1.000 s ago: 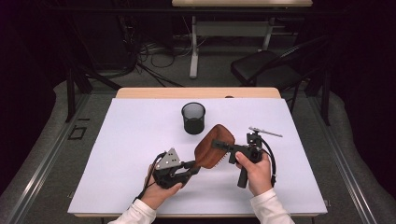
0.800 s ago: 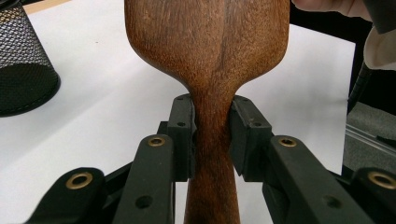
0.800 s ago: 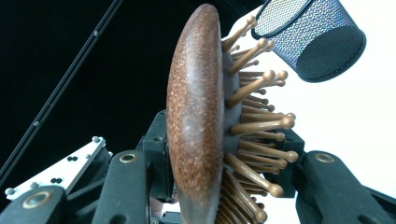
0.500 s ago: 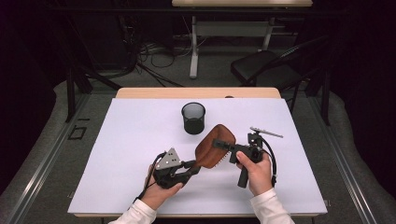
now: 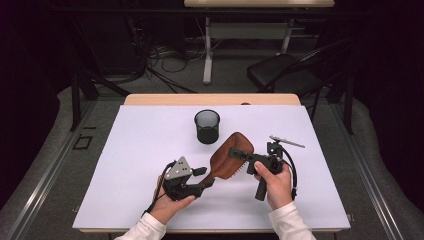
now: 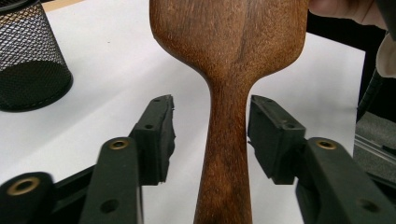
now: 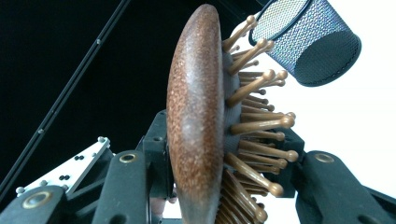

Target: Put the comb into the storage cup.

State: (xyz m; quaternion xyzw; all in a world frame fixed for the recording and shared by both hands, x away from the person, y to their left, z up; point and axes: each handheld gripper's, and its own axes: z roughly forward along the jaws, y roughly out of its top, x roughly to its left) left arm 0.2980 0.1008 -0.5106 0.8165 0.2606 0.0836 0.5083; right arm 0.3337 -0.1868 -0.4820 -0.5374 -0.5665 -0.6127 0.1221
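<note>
Jaws of the left gripper [image 6: 210, 135] have just been opening, clear of the smooth wooden hairbrush [image 5: 231, 159] handle; the right gripper [image 7: 224, 154] pinches its bristled oval head, both hands held low over the table.

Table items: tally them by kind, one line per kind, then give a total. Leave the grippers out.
Wooden hairbrush: 1
Black mesh pen cup: 1
Slim grey tool lying on the table near the right gripper, too small to identify: 1
Total: 3
</note>
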